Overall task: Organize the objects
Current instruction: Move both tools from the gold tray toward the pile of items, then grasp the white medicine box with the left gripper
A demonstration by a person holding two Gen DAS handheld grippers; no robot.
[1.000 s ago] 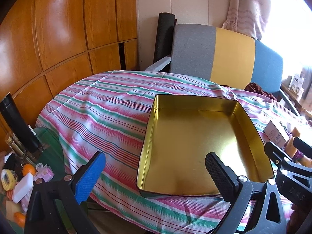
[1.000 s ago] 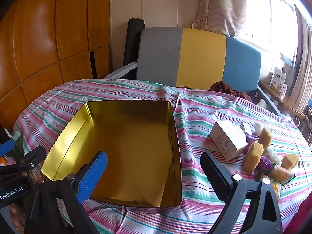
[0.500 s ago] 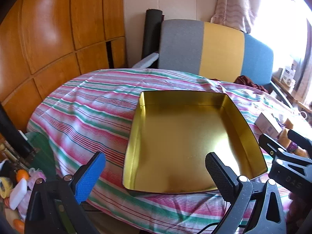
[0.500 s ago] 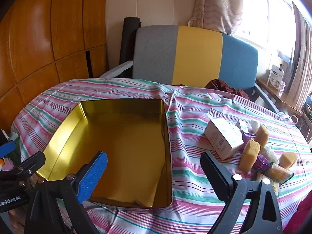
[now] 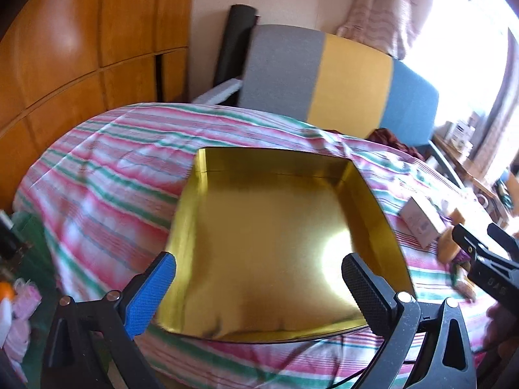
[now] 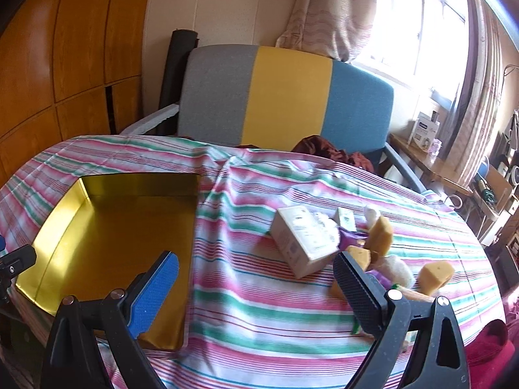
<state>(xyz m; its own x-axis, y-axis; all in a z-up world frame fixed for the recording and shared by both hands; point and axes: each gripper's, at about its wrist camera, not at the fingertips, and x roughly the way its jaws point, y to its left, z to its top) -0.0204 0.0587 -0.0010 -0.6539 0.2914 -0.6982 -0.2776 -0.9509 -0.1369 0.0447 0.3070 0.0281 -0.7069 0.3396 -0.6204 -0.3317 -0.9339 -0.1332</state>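
Two grippers are seen held over a table draped in a pink, green and white striped cloth (image 6: 259, 311). A shallow gold tin tray (image 5: 269, 249) is laid flat on the cloth, nothing inside it. The left gripper (image 5: 259, 287) is held above the tray's near edge, jaws spread wide, nothing gripped. The right gripper (image 6: 256, 287) is also spread wide and empty, held over bare cloth between the tray and a small pile of stuff.

That pile is parked to the right of the tray, well apart from it: a white carton (image 6: 301, 240) lying tilted, yellow sponge-like blocks (image 6: 436, 274) and (image 6: 378, 233), plus something purple and white tucked between them, which can't be made out clearly, maybe wrappers. The black right finger (image 6: 360, 295) is seen covering part of the pile.

A gray, yellow and blue chair back (image 6: 285, 97) is set behind the table, with dark red fabric (image 6: 327, 150) bunched on its seat. Wooden panelling (image 6: 65, 48) is seen at the left, a curtained window (image 6: 418, 22) at the right.
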